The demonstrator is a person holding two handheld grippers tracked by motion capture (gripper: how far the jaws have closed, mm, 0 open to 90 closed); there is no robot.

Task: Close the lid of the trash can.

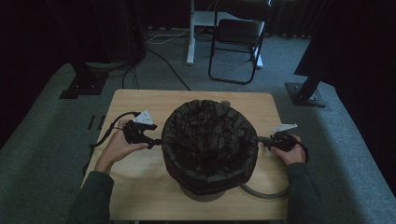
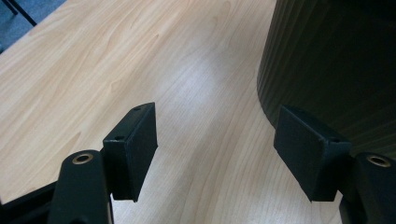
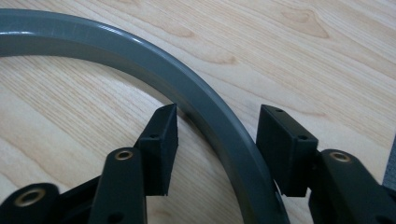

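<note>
Left tool (image 2: 215,154) gaping beside bin (image 1: 210,144) wall, gripping nothing | right tool (image 3: 217,149) straddling grey ring (image 3: 187,88) on counter (image 3: 303,56), unclamped | risking – ring skidding sideways, liner (image 1: 208,133) slipping loose

high view looks forward and down on the whole table (image 1: 140,100) from above; both gripper views sit close over the same wood, looking along their jaws — left beside the bin (image 2: 336,60), right over the ring (image 3: 196,95).

Black bin bag (image 1: 210,135), grey ring (image 3: 205,100), pale wood-grain table (image 1: 135,182).
</note>
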